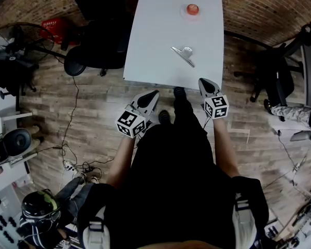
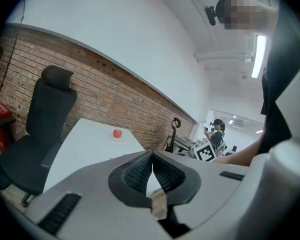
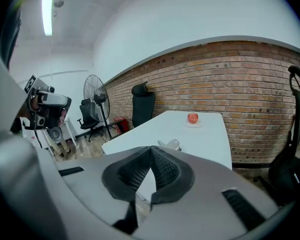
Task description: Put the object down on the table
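White surface [image 1: 160, 40] fills the upper centre of the head view and stands on a wood-plank floor [image 1: 93, 113]. A brick wall [image 1: 259, 4] runs along the top of the frame.

On the surface is a silvery clip-like object [image 1: 183, 55]. It lies flat in the lower right part of the top and nothing touches it. Higher in the frame, near the far edge, a red apple [image 1: 192, 9] sits on a small pale saucer [image 1: 183, 12], well apart from the clip-like object.

My left tongs [image 1: 154, 94] are just below the near edge of the surface, a little left of frame centre. My right tongs [image 1: 202, 81] are to the right, and their tip overlaps that same edge in the picture. Both point up-frame toward the surface, and both are apart from the clip-like object.

In the left gripper view the ribbed black pads meet along a single seam, so these tongs are closed and empty. The right gripper view shows the same: pads pressed together, closed and empty. In that view the clip-like object shows just above the tip of the tongs, with the apple higher and to the right.

A black office chair [image 1: 93, 45] stands beside the left side of the surface. A standing fan [image 1: 20, 40] is at the far left of the frame.
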Available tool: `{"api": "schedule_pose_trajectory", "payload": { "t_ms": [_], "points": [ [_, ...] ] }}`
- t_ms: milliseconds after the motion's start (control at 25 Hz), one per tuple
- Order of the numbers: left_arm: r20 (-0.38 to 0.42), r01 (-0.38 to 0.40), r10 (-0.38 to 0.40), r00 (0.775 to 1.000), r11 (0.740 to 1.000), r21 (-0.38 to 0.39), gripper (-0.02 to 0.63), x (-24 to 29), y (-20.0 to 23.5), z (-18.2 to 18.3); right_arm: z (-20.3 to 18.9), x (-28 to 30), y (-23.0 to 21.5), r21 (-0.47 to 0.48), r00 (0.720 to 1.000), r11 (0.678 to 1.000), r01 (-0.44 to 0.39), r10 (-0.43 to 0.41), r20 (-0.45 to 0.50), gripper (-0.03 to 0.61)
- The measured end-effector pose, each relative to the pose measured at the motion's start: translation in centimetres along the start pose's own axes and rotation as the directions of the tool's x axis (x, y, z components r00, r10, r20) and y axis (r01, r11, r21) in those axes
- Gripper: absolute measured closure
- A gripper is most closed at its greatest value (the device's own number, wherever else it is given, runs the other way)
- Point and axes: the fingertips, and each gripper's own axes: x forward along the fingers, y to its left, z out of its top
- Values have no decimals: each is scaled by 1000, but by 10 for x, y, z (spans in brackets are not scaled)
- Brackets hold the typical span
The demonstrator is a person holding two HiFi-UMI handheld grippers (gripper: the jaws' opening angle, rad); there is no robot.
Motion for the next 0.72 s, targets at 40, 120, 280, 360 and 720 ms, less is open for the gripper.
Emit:
{"api": "schedule_pose_trajectory", "payload": {
  "t_ms": [40,120,280,360,720],
  "points": [
    [1,0,0,1000,1000,2,592,-1,-2,-1,-2,-3,1,-1,1000,1000,0,0,0,580],
    [1,2,-2,1000,1000,3,592,-3,-5,-2,-3,-5,2,0,1000,1000,2,-2,1,580],
    [-2,7,-7,1000,1000,3,592,-9,-5,-3,-1,-8,7,1,1000,1000,7,-7,6,580],
    [-3,7,-7,1000,1000,5,592,-12,-6,-4,-1,-11,10,-5,1000,1000,10,-10,6,580],
    [-4,10,-10,1000,1000,1,592,-28,4,-11,-4,-13,28,-17,1000,1000,18,-18,0,580]
  ]
}}
